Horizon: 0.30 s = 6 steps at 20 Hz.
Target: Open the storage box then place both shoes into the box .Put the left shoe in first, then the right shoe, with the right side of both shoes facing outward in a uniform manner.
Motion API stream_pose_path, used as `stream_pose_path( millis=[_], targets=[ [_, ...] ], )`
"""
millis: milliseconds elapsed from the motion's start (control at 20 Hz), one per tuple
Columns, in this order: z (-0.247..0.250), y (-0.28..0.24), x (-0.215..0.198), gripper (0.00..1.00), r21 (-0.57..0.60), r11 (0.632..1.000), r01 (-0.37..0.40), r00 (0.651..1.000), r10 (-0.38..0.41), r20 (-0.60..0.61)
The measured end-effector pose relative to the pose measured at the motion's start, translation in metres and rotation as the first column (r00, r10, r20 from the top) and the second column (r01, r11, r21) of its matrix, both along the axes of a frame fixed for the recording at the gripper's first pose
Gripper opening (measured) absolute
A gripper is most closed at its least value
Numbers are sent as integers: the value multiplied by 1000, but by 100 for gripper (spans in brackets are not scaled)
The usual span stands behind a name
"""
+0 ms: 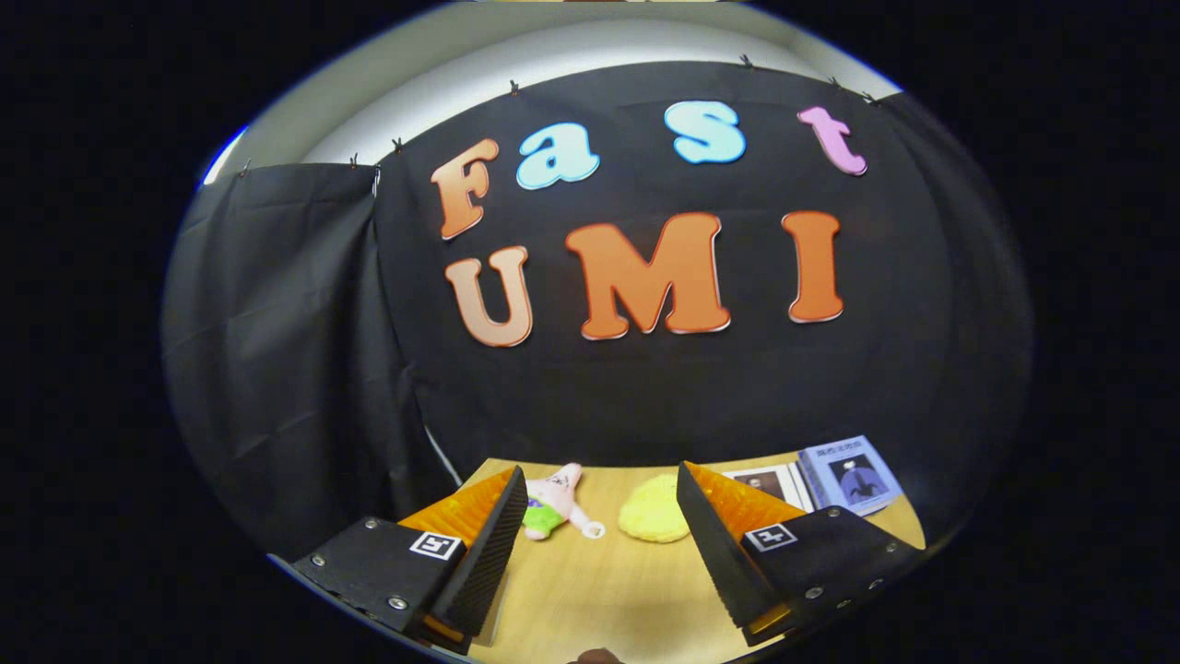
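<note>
- the wooden table [590, 590] is seen low ahead, reaching from near the fingers to the far black cloth wall.
- the gripper [599, 535] is held wide open over the near part of the table, with nothing between its fingers and nothing gripped.
- two booklets [820, 480] are laid at the far right of the table, just beyond the right finger.
- a yellow soft lump [653, 509] is found on the far table, between the fingers and close beside the right one; what it is cannot be told.
- a small pink plush toy [553, 503] is laid just left of the lump, close to the left finger, its long axis running from far to near and its head pointing far.
- the storage box and both shoes cannot be placed from this picture, so where they lie, which way they point and how their long axes run cannot be told.
- as a judgement only: shoes would be expected to be light and somewhat soft in the upper, stiffer at the sole and heel, so the heel rim would best be taken; a box lid would likely be stiff and best taken at an edge.
</note>
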<state>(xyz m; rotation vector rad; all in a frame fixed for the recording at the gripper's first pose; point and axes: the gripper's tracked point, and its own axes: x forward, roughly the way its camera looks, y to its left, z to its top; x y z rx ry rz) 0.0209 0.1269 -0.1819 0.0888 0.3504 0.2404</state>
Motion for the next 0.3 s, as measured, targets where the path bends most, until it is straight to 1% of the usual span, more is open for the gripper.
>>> stream_pose_path(
  millis=[150, 300],
  targets=[
    [23, -36, 2, 96, -74, 995, 60, 993, -53, 101],
    [40, -58, 2, 96, -65, 992, 106, 983, -95, 154]
  ],
)
